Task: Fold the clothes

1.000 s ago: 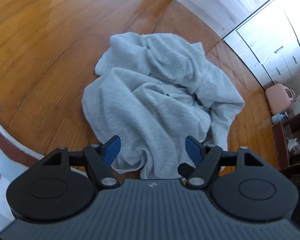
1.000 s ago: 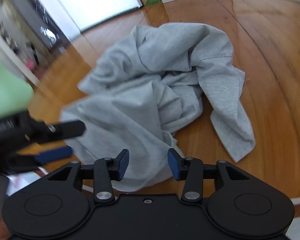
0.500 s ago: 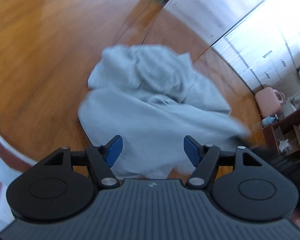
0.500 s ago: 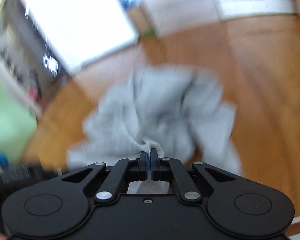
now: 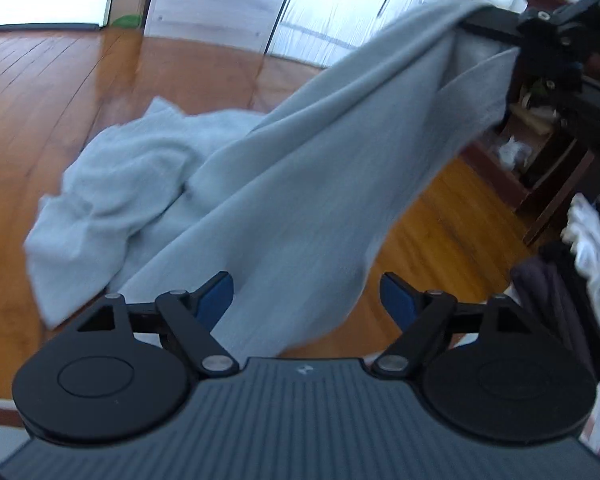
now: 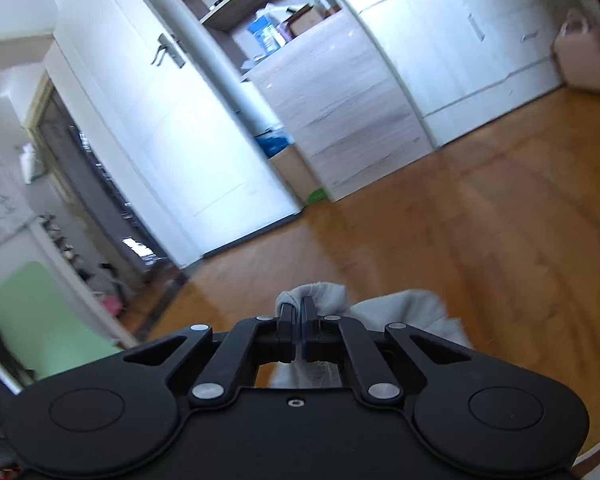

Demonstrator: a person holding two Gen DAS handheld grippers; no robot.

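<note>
Gripping a bunched edge of the grey garment (image 6: 320, 294), the right claw (image 6: 298, 322) has its fingers clenched together on the cloth, which pokes out above and beside them. In the left wrist view that same claw (image 5: 500, 30) sits high at the upper right, with the garment (image 5: 300, 184) hanging from it in a long stretched slope down to the wooden floor (image 5: 60, 92). The lower part of the cloth lies crumpled in a heap on the boards, left of centre. The left claw (image 5: 306, 296) is released, its blue-padded fingers (image 5: 216, 300) spread wide, and the sloping cloth passes between them without either pad clearly touching it. A white door (image 6: 152, 128) and pale drawers (image 6: 480, 40) stand along the far edge of the floor, and dark wooden shelving (image 5: 548, 152) stands beyond the lifted cloth.
</note>
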